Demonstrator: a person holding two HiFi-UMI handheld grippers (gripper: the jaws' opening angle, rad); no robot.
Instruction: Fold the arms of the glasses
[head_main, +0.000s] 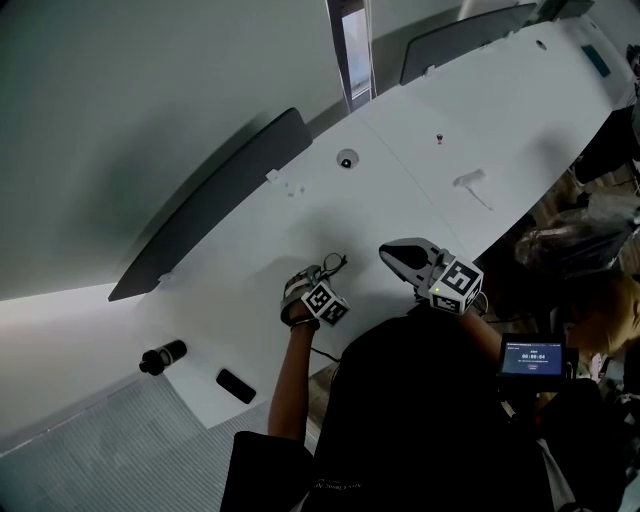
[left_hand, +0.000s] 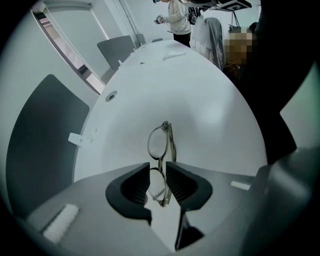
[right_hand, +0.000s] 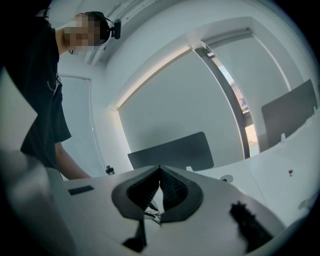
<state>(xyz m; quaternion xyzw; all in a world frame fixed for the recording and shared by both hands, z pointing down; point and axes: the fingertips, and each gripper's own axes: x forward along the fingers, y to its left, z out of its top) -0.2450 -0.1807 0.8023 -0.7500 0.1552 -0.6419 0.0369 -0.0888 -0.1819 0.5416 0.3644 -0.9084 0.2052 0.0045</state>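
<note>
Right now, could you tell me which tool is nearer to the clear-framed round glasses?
Left. The left tool straddles the clear-framed round glasses, its jaws open around them; the right tool, shut, is apart to their right.

A white table (head_main: 400, 160) bears glasses (left_hand: 161, 142) with pale, translucent grey rims. The left gripper (left_hand: 159, 182) and right gripper (right_hand: 160, 192) are light grey with black ribbed pads (left_hand: 182, 182), and the left's cube (head_main: 325, 302) shows black-and-white square markers. The partition panel (head_main: 215, 205) is dark grey; the cylinder (head_main: 162, 356) and the person's shirt (head_main: 420, 420) are black.
</note>
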